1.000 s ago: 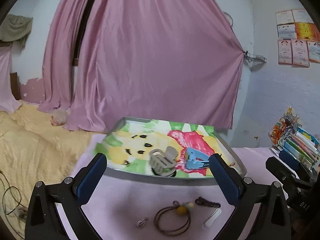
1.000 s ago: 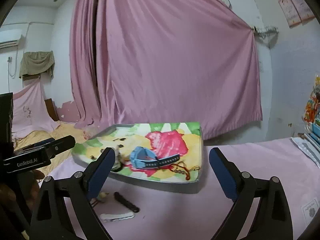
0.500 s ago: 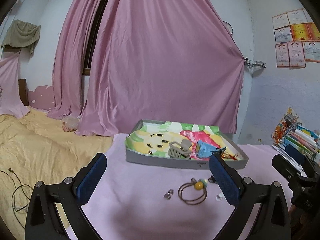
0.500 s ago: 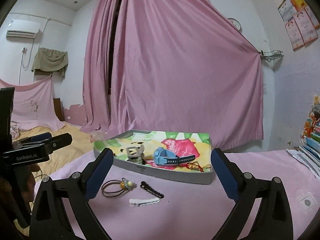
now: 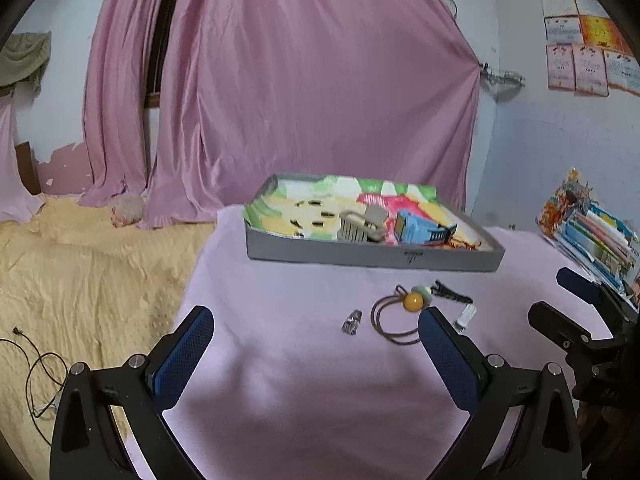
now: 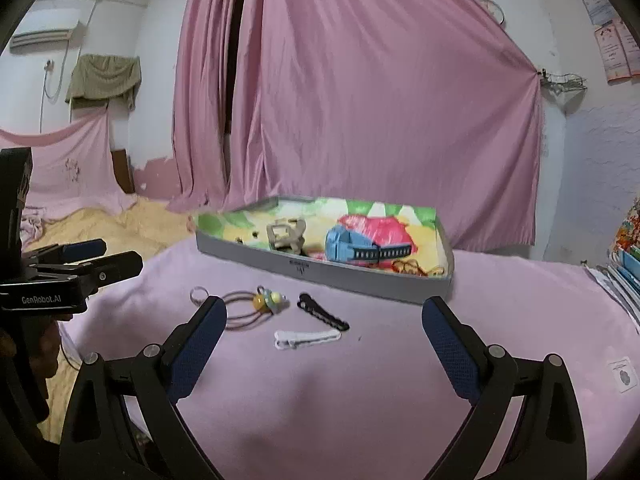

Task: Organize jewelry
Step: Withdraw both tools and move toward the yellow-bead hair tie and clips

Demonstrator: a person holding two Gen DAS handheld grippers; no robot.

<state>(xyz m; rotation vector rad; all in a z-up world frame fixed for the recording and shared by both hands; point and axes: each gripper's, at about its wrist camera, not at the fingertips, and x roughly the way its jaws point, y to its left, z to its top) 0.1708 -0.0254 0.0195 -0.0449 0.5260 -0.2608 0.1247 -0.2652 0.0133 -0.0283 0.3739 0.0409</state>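
Note:
A grey tray (image 5: 372, 258) (image 6: 320, 270) with a colourful cartoon lining holds a beige claw clip (image 5: 360, 226) (image 6: 286, 236), a blue watch (image 5: 420, 232) (image 6: 360, 246) and a red-gold bracelet (image 6: 416, 268). In front of it on the pink cloth lie a brown hair tie with a yellow bead (image 5: 400, 316) (image 6: 256, 306), a black clip (image 5: 452, 292) (image 6: 322, 314), a white clip (image 5: 466, 316) (image 6: 306, 338) and a small ring (image 5: 352, 322) (image 6: 198, 294). My left gripper (image 5: 316, 344) and right gripper (image 6: 324, 340) are open and empty, held back from the items.
A stack of books (image 5: 592, 236) stands at the table's right. A yellow blanket (image 5: 80, 264) and cables lie left of the table. A pink curtain (image 5: 300, 80) hangs behind. A small card (image 6: 622, 374) lies at the right edge.
Both grippers have pulled back and up from the tray. The loose items on the cloth now sit further ahead of the fingers. Nothing was picked up.

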